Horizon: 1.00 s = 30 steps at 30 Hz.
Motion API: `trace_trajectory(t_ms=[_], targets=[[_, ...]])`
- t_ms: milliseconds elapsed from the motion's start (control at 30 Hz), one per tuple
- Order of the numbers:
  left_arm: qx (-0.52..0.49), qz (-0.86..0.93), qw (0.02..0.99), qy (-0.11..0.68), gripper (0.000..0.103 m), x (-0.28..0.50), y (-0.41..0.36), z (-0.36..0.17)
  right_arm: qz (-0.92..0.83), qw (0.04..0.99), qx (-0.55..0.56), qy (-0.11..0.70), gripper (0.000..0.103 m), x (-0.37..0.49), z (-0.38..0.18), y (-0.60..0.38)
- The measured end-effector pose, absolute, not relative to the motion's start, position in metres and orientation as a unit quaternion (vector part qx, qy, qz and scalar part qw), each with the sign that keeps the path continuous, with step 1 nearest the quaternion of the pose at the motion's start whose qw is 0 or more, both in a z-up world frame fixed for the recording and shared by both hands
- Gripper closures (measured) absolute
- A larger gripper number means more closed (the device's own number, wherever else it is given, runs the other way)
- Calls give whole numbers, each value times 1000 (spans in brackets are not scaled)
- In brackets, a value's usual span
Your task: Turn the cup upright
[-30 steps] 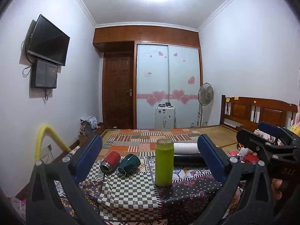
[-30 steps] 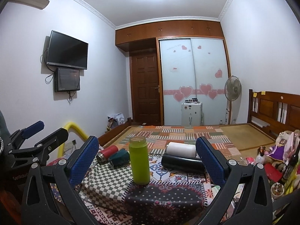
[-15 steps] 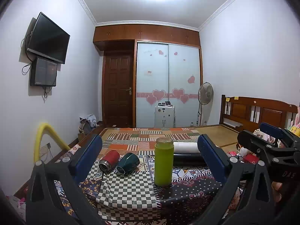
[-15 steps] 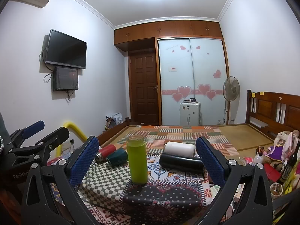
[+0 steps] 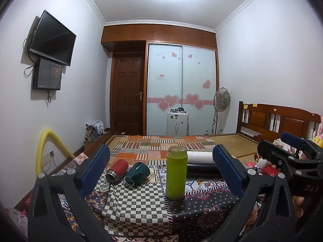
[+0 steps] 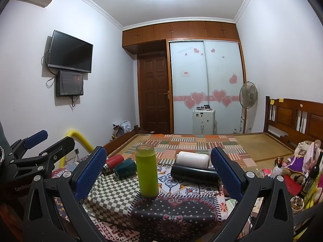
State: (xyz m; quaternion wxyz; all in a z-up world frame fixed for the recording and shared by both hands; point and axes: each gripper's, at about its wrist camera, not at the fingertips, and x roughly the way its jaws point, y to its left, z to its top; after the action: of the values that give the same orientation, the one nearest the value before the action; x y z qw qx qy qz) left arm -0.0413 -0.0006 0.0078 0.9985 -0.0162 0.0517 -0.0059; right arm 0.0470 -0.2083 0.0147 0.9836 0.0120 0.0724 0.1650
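Observation:
A green bottle-cup (image 5: 176, 175) stands upright on the patterned cloth, also in the right wrist view (image 6: 147, 173). A red flask (image 5: 118, 170) and a dark teal cup (image 5: 137, 173) lie on their sides to its left. A black flask (image 6: 194, 173) and a white cup (image 6: 192, 159) lie on their sides to its right. My left gripper (image 5: 161, 166) is open and empty, back from the cups. My right gripper (image 6: 158, 170) is open and empty, also back from them. Each gripper shows at the edge of the other's view.
The cups rest on a table (image 5: 137, 207) covered with checked and flowered cloths in front of a bed (image 6: 201, 141). Toys and bottles (image 6: 302, 161) crowd the right side. A yellow tube (image 5: 43, 147) arcs at the left.
Both views have tilted up slightly and the cups sit a little lower in frame. Nothing on the table has moved and both grippers stay open.

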Motion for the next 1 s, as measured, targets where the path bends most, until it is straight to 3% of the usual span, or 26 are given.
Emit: trace_trajectory(t_ms=[1000], targets=[[-5,-26,998,49,0,-42,-9,8,160,984,16,71,0,47,18,-211]])
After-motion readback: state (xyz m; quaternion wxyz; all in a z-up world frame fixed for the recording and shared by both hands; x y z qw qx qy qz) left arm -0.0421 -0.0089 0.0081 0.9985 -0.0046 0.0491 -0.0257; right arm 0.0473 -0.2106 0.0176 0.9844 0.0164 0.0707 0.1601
